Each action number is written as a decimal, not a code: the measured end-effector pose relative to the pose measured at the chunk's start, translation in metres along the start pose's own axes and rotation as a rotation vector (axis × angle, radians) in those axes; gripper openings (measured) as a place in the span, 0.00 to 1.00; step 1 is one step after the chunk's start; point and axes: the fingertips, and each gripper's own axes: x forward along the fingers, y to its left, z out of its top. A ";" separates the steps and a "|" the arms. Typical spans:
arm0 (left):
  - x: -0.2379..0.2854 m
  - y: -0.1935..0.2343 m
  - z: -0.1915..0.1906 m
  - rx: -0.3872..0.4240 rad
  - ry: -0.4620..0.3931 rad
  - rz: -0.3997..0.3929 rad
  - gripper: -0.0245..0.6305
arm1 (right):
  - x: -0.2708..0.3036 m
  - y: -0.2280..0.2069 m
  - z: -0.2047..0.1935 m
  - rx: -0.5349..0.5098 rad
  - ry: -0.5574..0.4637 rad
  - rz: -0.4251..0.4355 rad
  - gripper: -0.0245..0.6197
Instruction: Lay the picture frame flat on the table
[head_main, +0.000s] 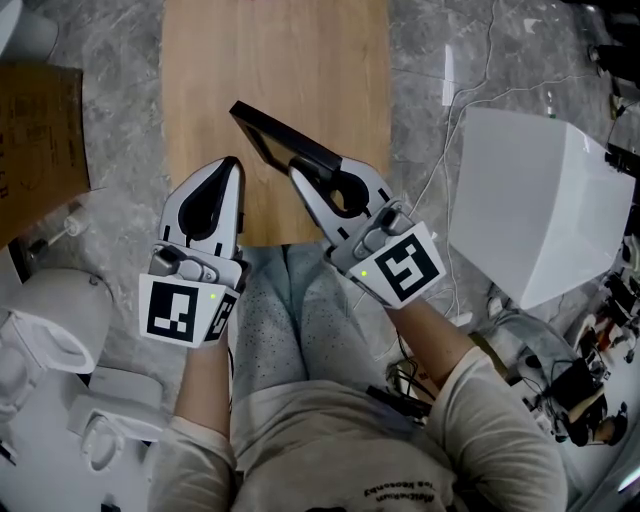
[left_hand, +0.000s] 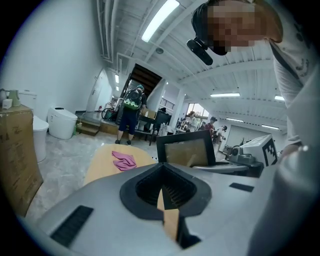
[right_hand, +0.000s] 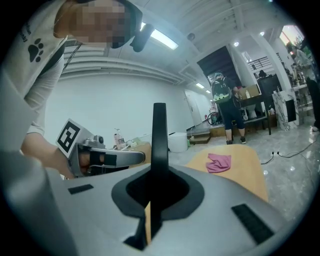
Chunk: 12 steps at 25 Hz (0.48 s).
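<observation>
A black picture frame (head_main: 285, 138) hangs tilted above the near end of the wooden table (head_main: 330, 60), with my right gripper (head_main: 305, 172) shut on its near edge. The right gripper view shows the frame (right_hand: 159, 135) edge-on, rising straight up from between the jaws. To its left, my left gripper (head_main: 232, 165) is shut with nothing in it, clear of the frame. From the left gripper view the frame (left_hand: 186, 149) faces me with its pale brown panel, and the right gripper (left_hand: 235, 165) is beside it. A pink cloth (left_hand: 124, 160) lies farther down the table.
A cardboard box (head_main: 35, 140) stands at the left and white toilets (head_main: 50, 320) sit on the floor below it. At the right are a big white housing (head_main: 530, 200) and cables (head_main: 440, 170). A person with a backpack (left_hand: 131, 112) stands beyond the table's far end.
</observation>
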 end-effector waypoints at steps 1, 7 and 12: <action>0.002 0.001 -0.003 0.003 0.009 -0.003 0.05 | 0.001 -0.001 -0.003 0.001 0.004 0.000 0.06; 0.010 0.008 -0.031 0.000 0.071 -0.020 0.05 | 0.005 -0.001 -0.026 0.031 0.030 0.009 0.06; 0.017 0.006 -0.053 0.021 0.143 -0.044 0.05 | 0.003 -0.003 -0.039 0.045 0.045 0.031 0.06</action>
